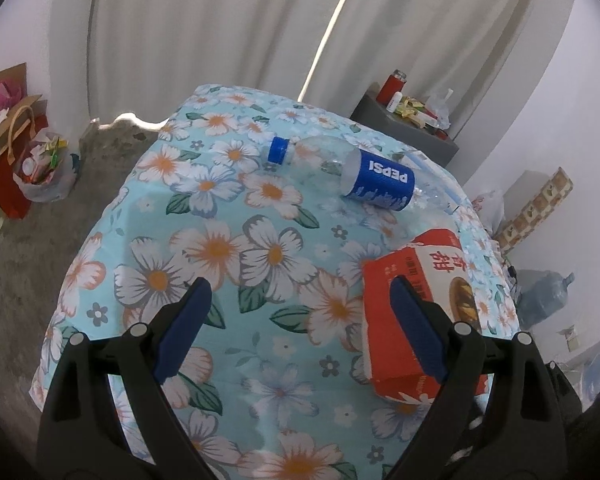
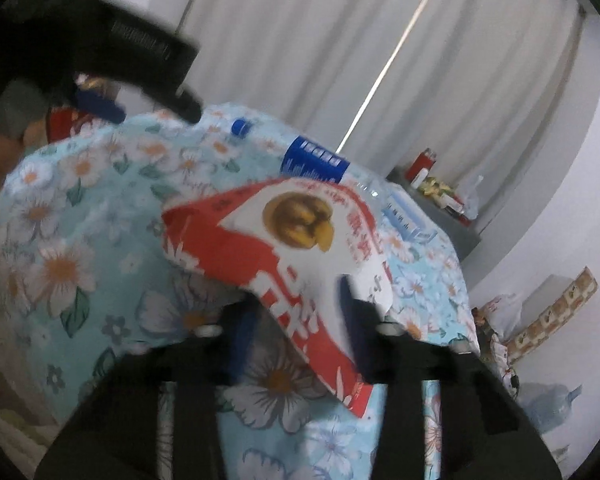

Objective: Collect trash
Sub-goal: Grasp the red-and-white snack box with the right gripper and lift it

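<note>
Trash sits uncollected on the flowered tablecloth in the left wrist view. An empty Pepsi bottle lies on its side at about one o'clock from the left gripper, well ahead of the fingertips, its blue cap pointing toward eleven. A red and white carton lies at about three o'clock, partly behind the right-hand pad. The left claw is spread wide and nothing is between its pads. At nine o'clock on the floor stand a red paper bag and a plastic bag stuffed with wrappers; which is meant to take the trash I cannot tell.

From the right wrist the picture is blurred. The right gripper has its jaws drawn in on the carton's near edge and appears to pinch it, the carton rising toward twelve o'clock. The bottle lies beyond it at twelve to one. At ten o'clock the other gripper shows as a dark shape.

Judging by this, the task is early: the carton is just being taken, the bottle is untouched, and both have yet to reach a bag.
</note>
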`<state>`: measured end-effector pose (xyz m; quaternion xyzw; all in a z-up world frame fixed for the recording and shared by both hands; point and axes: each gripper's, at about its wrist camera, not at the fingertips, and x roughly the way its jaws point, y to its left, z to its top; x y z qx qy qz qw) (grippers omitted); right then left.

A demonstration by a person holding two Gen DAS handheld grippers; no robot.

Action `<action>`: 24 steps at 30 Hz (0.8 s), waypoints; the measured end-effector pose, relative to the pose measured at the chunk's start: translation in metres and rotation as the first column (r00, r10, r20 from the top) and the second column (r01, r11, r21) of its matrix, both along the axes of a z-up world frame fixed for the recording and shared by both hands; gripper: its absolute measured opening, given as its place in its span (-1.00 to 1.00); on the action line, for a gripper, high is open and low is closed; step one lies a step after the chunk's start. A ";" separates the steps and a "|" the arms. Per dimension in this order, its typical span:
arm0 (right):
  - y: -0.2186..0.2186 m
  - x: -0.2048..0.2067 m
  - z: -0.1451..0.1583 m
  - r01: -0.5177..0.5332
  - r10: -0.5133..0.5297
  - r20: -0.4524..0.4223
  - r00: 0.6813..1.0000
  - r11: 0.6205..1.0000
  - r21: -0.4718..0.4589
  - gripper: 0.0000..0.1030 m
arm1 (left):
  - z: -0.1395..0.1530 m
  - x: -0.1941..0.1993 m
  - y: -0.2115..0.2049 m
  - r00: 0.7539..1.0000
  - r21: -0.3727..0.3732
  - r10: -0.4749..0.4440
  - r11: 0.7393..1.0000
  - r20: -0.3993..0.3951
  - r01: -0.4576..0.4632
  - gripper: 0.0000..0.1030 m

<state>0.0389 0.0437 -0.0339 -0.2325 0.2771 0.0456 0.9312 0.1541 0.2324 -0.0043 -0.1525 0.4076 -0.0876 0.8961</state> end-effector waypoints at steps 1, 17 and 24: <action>-0.003 -0.001 0.003 -0.004 0.003 0.002 1.000 1.000 0.025 -0.72 | -0.001 0.000 0.001 1.000 -0.002 0.002 1.000 -0.002 -0.002 0.67; -0.200 -0.044 0.096 0.040 -0.112 0.037 0.993 0.620 0.784 -0.94 | 0.040 -0.015 -0.016 0.989 -0.009 -0.046 0.999 0.142 0.047 0.67; -0.281 -0.062 0.043 0.045 0.084 -0.054 0.995 0.098 0.994 -0.94 | 0.070 -0.024 -0.063 0.956 -0.051 -0.179 0.979 0.234 0.196 0.67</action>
